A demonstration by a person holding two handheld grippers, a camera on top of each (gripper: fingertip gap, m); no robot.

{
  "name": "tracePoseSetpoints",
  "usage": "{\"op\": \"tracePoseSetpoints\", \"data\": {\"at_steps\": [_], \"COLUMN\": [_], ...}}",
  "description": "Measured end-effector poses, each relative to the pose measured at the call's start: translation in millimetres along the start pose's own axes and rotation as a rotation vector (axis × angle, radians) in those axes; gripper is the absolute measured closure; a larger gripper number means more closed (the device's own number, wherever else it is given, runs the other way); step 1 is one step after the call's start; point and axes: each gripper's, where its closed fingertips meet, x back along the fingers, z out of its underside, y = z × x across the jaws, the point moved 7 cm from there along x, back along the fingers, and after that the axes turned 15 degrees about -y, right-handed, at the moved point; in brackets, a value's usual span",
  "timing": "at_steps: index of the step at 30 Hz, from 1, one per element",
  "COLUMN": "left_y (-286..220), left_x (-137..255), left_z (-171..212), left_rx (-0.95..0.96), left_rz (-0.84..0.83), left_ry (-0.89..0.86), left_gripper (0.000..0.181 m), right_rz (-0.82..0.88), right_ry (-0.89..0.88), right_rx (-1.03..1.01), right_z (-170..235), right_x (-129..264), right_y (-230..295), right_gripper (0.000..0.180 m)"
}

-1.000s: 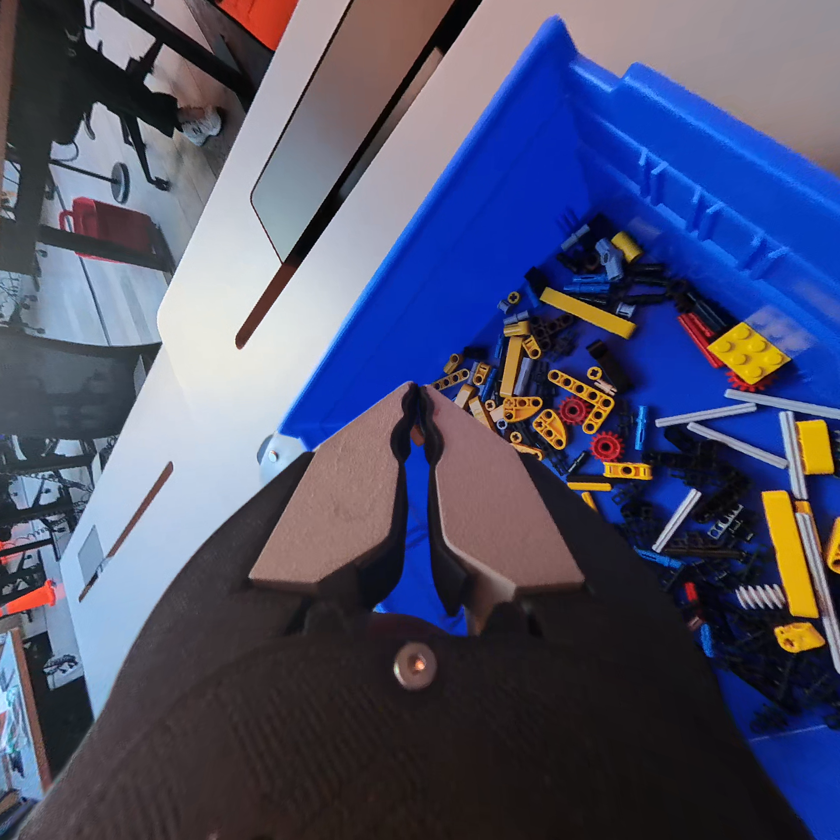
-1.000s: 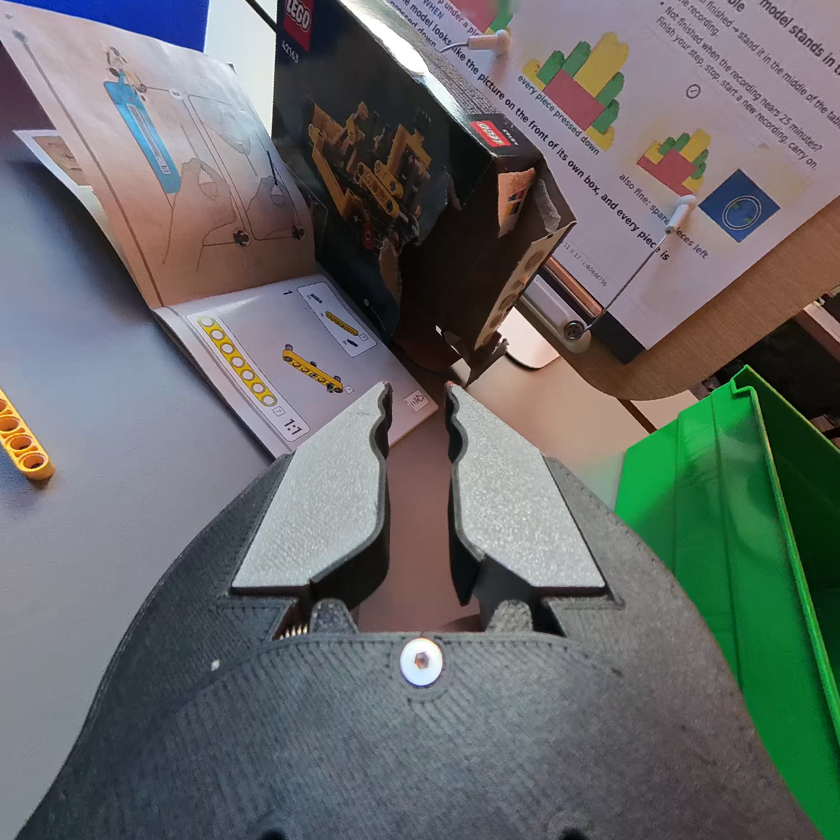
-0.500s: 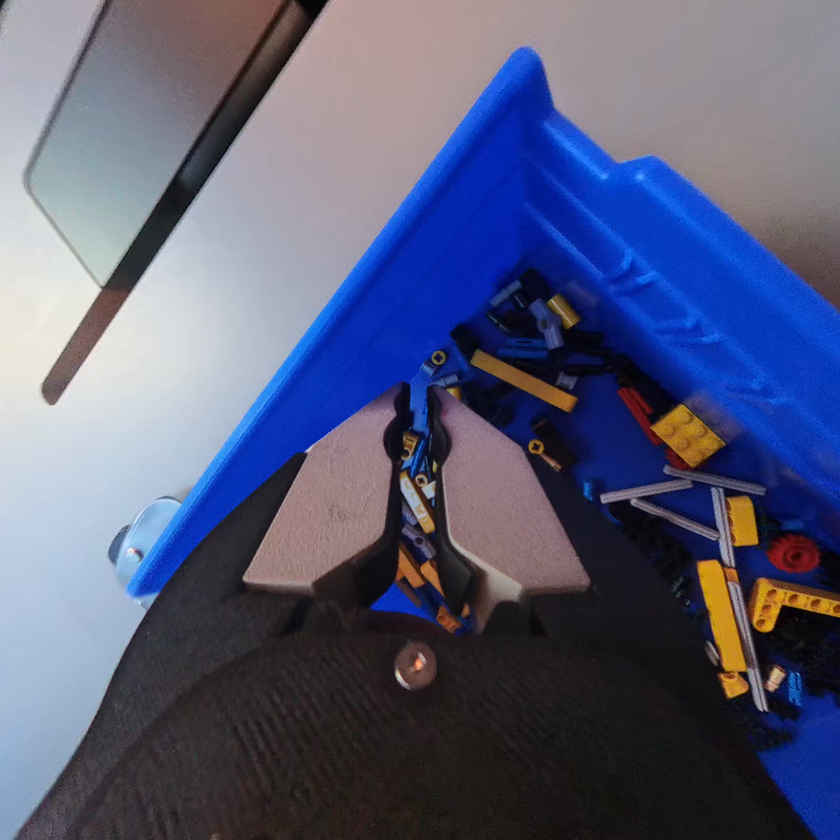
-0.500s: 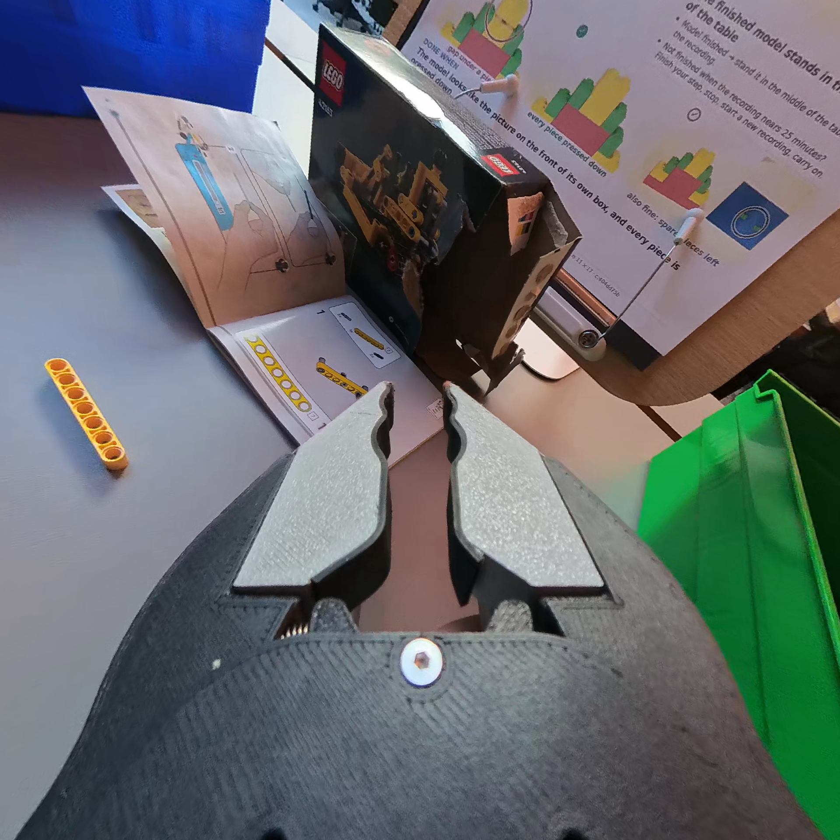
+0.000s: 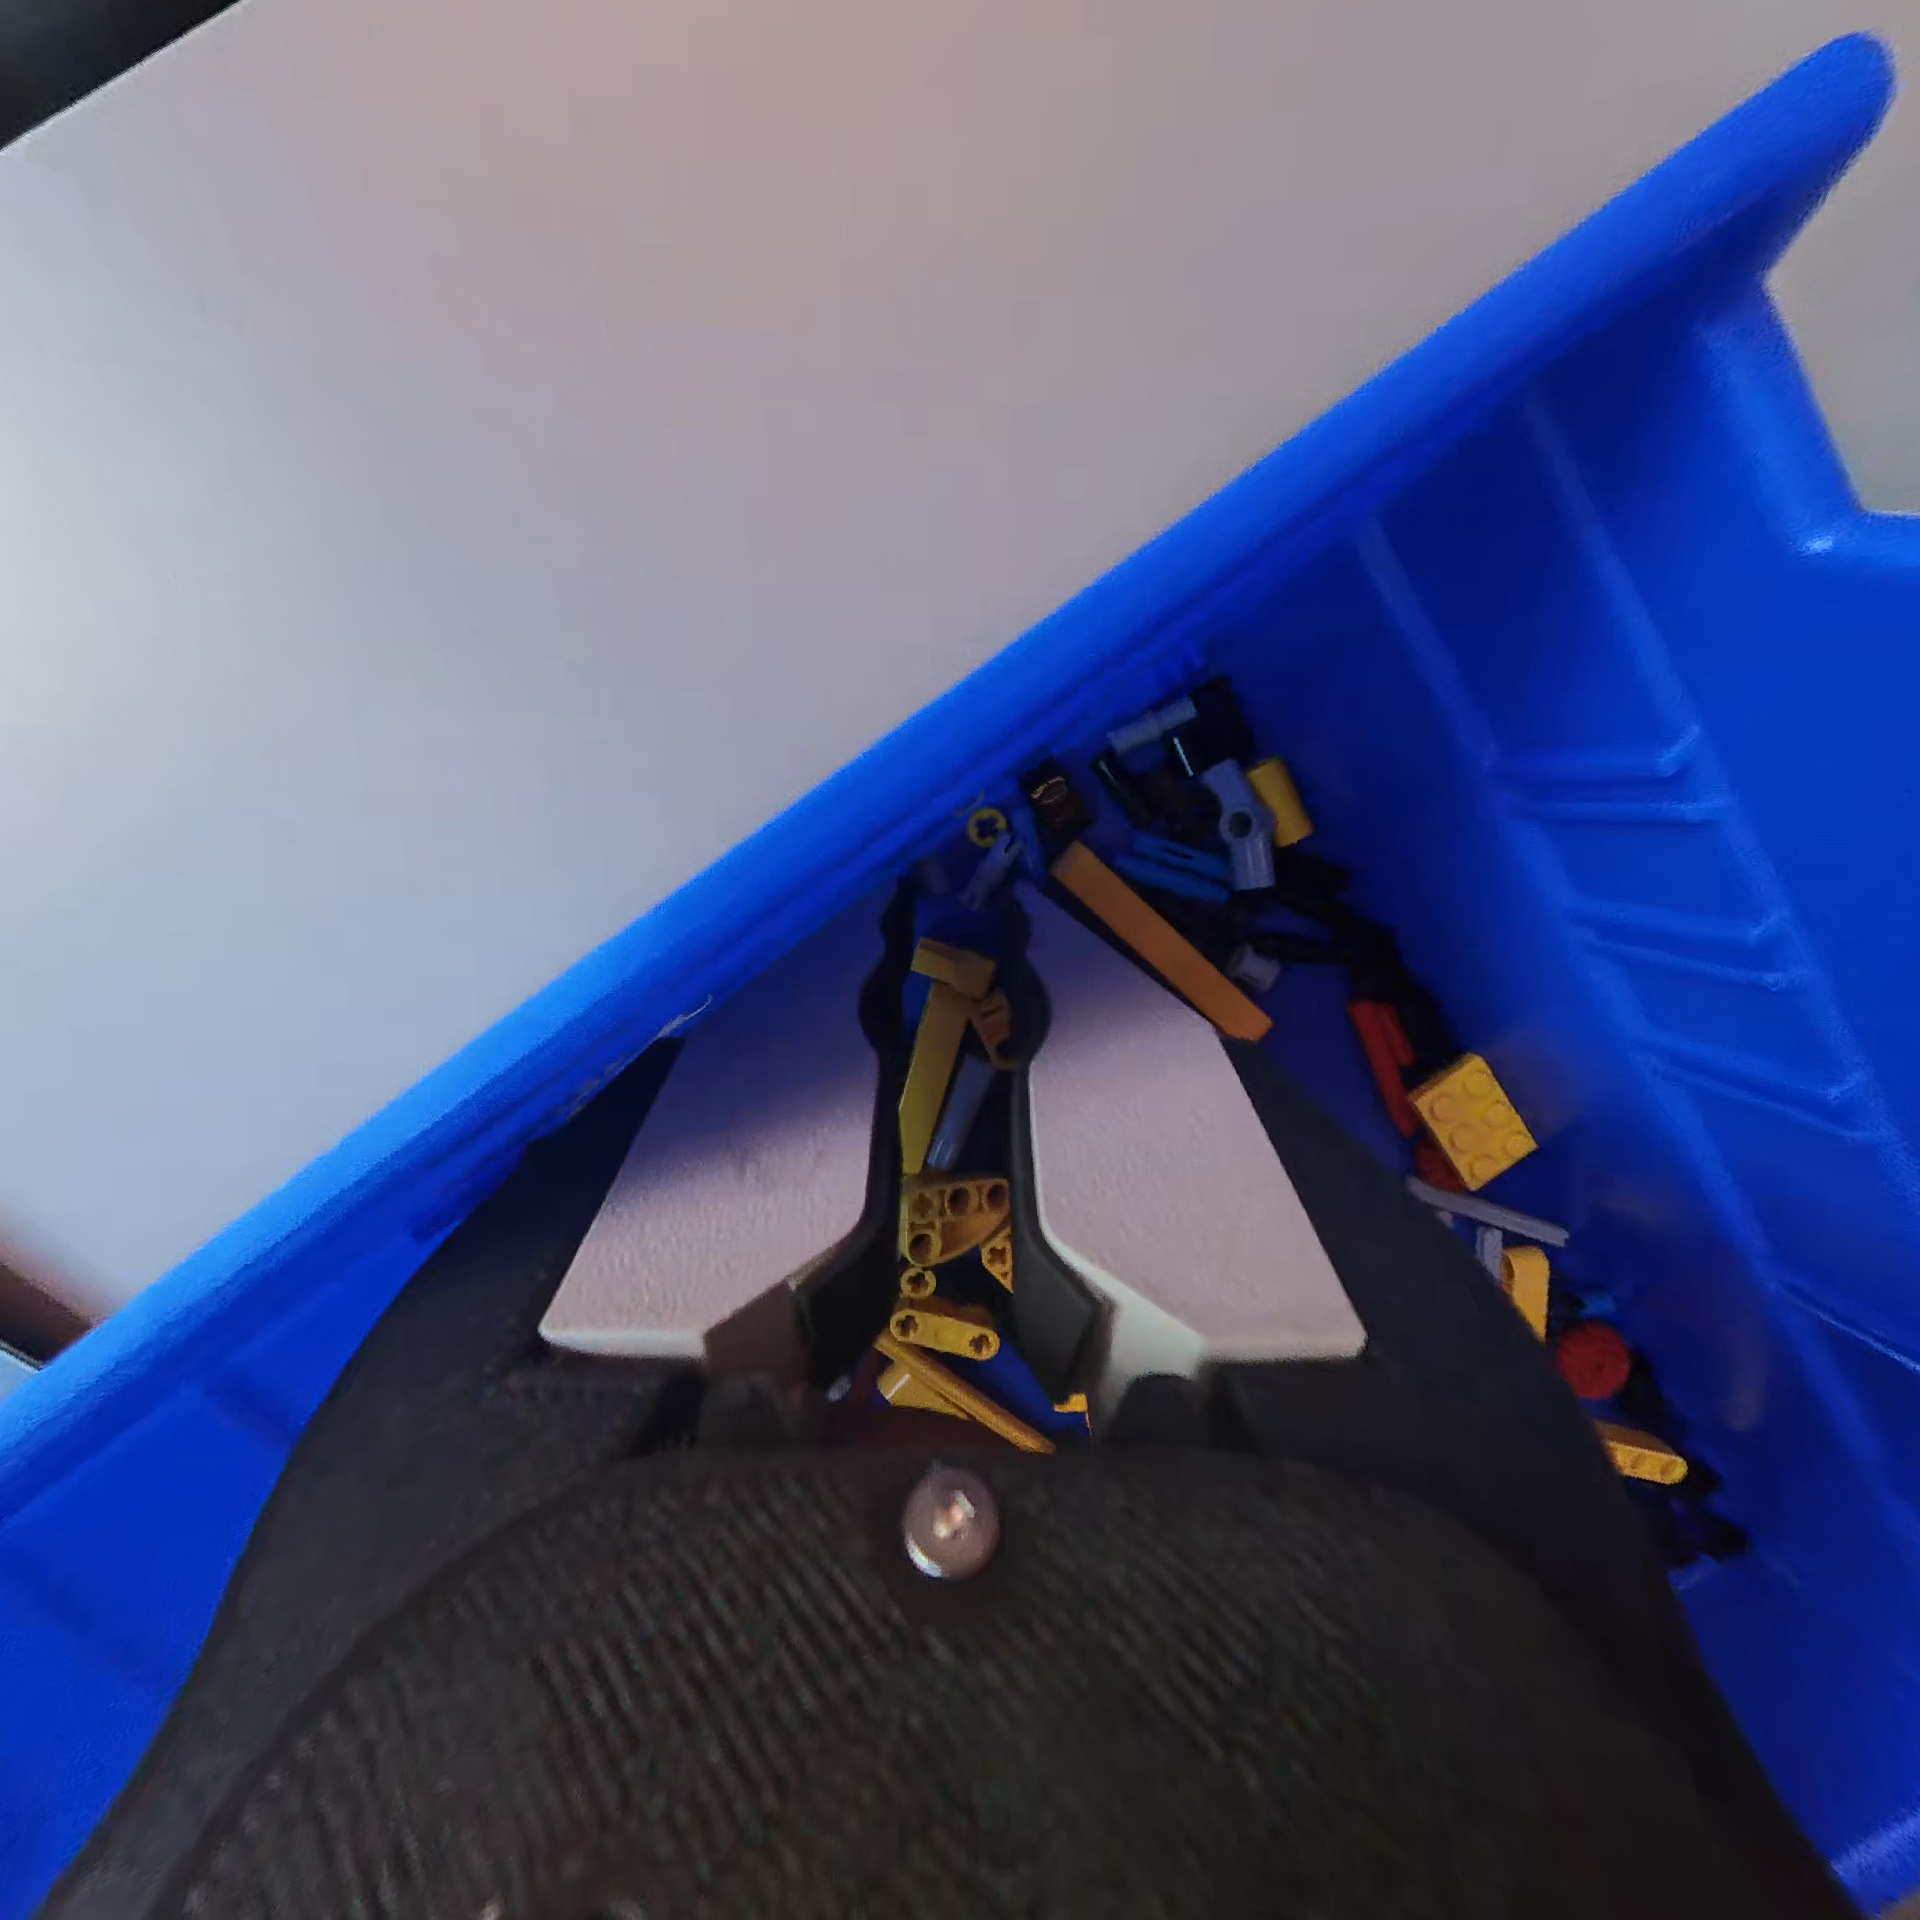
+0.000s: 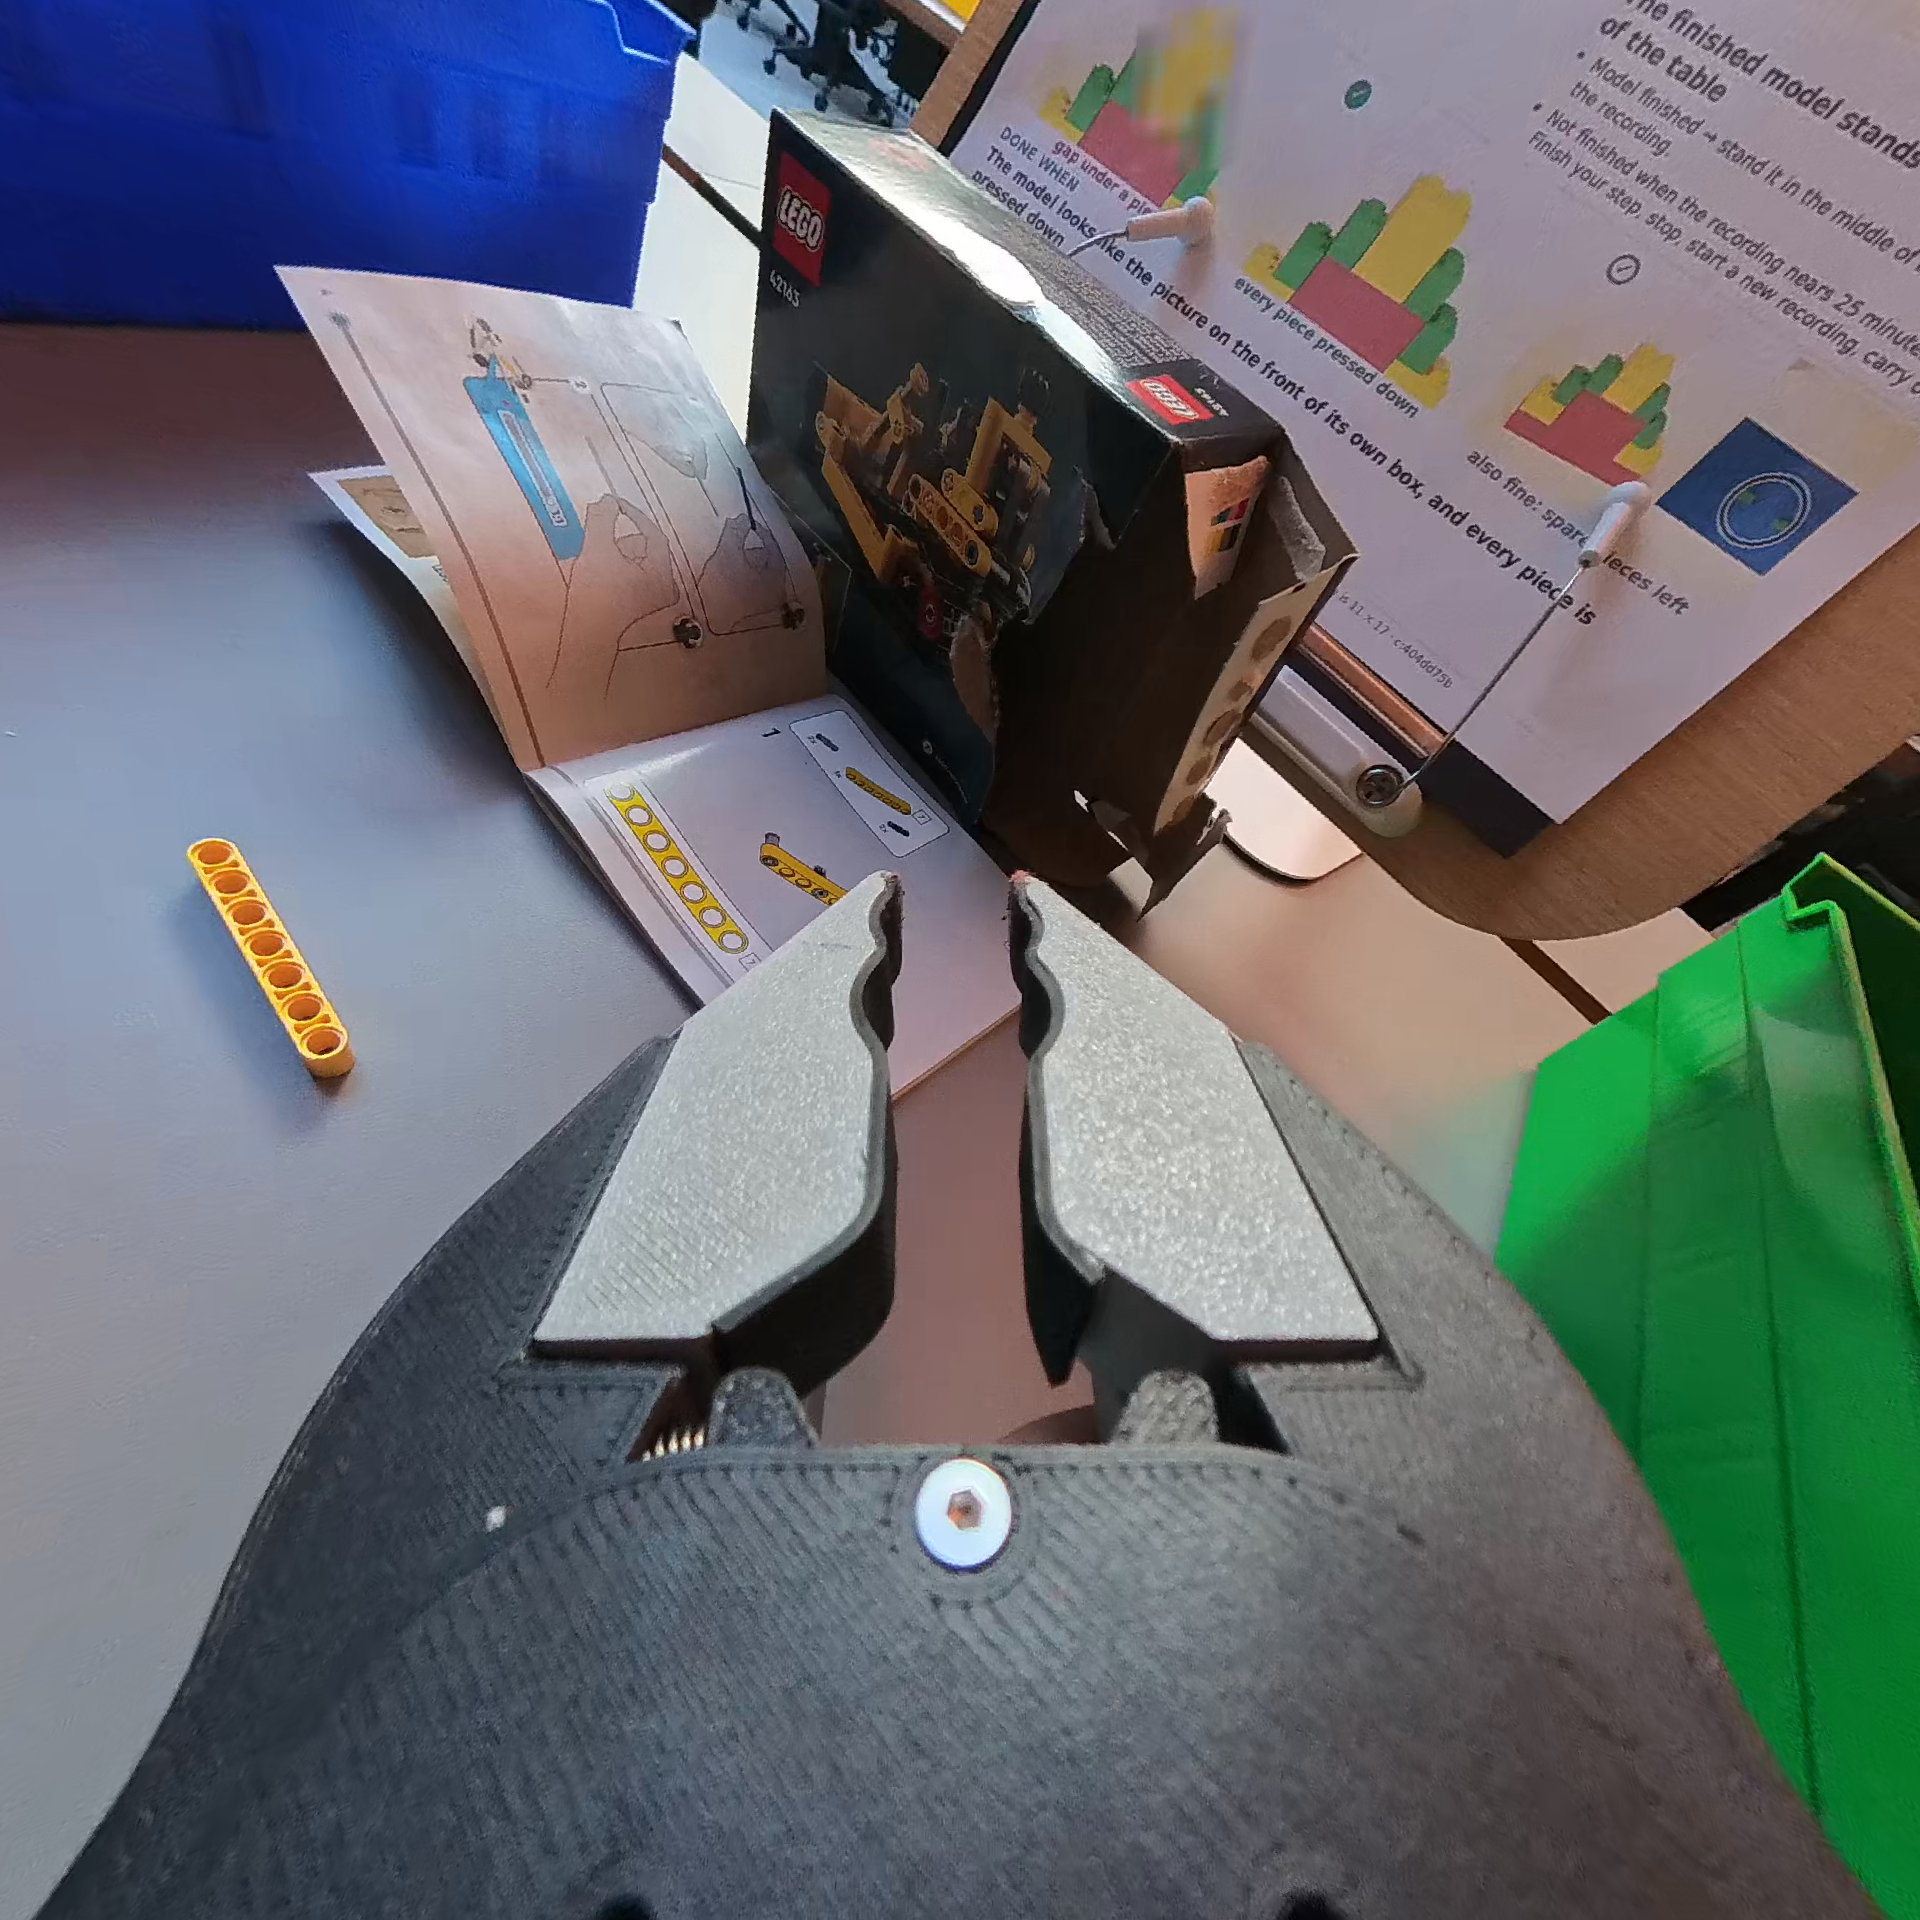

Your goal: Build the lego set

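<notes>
In the left wrist view my left gripper [image 5: 958, 914] is open and low inside the blue bin [image 5: 1351, 488], close to its near wall. Loose yellow, black, blue and grey Lego pieces [image 5: 951, 1205] lie under and between the fingers; nothing is gripped. A long yellow flat piece [image 5: 1153, 951] and a yellow studded brick [image 5: 1470, 1117] lie to the right. In the right wrist view my right gripper [image 6: 954, 888] is open and empty above the grey table. A yellow seven-hole beam [image 6: 268, 956] lies on the table to its left.
An open instruction booklet [image 6: 623, 520] leans against the black Lego box [image 6: 987, 499] ahead of the right gripper. A green bin [image 6: 1714, 1247] stands at the right, the blue bin [image 6: 312, 156] at the far left. A printed sheet [image 6: 1558, 260] is pinned on a wooden board behind. The left gripper's tips are roughly 40 cm from the right gripper's. The left tips stand about 11 cm off the yellow studded brick [image 5: 1470, 1117].
My left gripper has gone down into the blue bin and its fingers have parted. My right gripper has drawn back, bringing the yellow beam fully into view.
</notes>
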Motion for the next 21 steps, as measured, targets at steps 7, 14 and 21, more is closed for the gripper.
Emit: {"op": "tracePoseSetpoints", "data": {"at_steps": [7,14,21], "left_y": [-1.2,-1.3,-1.5], "left_x": [-1.1,0.3,6.2], "left_z": [-0.2,3.2,6.7], "left_rx": [-0.022,-0.037,-0.082], "left_rz": [-0.004,-0.027,-0.075], "left_ry": [-0.003,-0.012,0.017], "left_gripper": [0.170,0.173,0.173], "right_rz": [0.003,0.011,0.002], "right_ry": [0.002,0.004,0.001], "right_rx": [0.003,0.002,0.002], "right_z": [0.2,0.7,0.2], "right_x": [-0.1,-0.1,0.3], "right_y": [-0.1,-1.2,0.1], "right_gripper": [0.162,0.162,0.162]}}
